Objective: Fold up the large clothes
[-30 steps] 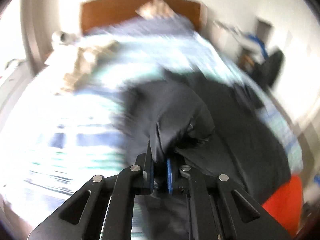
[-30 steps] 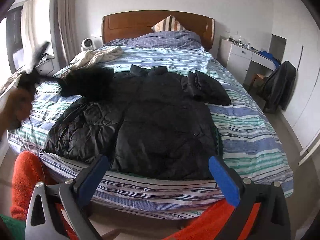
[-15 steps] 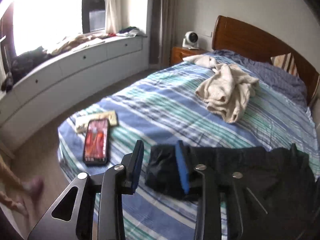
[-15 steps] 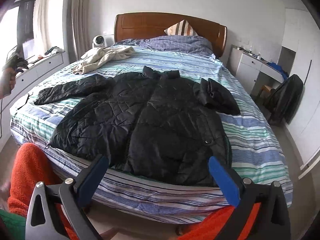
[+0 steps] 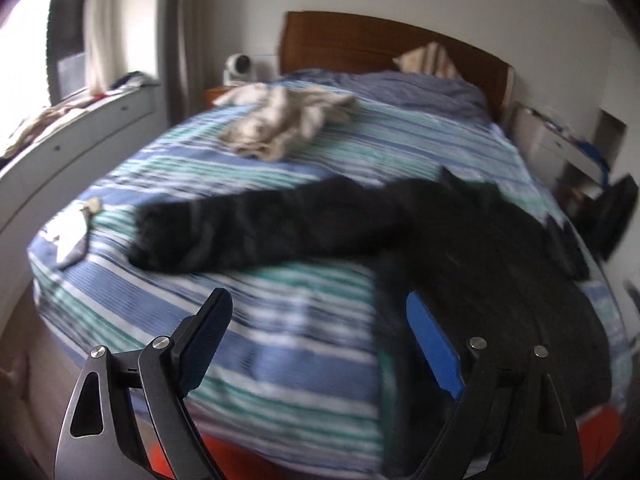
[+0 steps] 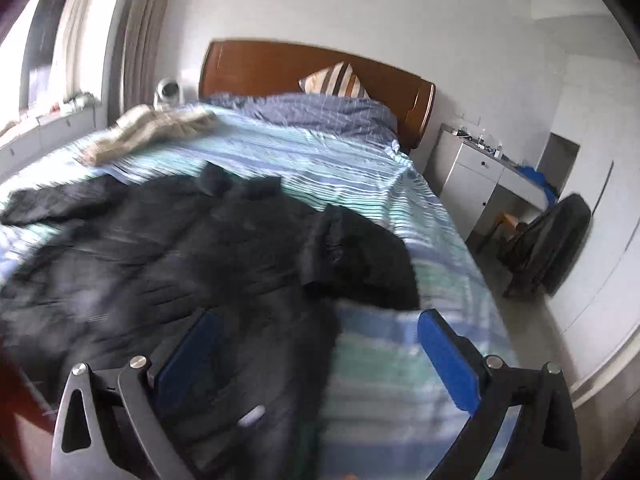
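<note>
Black frames, silver screws – blue-padded fingers [image 5: 434,350].

L wrist: bed foot-left, faces headboard [image 5: 384,46] | R wrist: foot-right, same | shared: jacket [image 6: 168,256]

Left gripper [image 5: 318,332]: jaws wide apart, empty, above striped bed [image 5: 280,344]. Black jacket [image 5: 460,248]: right, sleeve stretched left. Beige garment [image 5: 284,124]: far.

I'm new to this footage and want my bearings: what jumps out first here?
A big black padded jacket lies spread across the striped bed, one sleeve stretched out flat toward the window side and the other sleeve bunched on the wardrobe side. Beyond it a crumpled beige garment sits near the wooden headboard. Both the left tongs and right tongs hang open, holding nothing.
</note>
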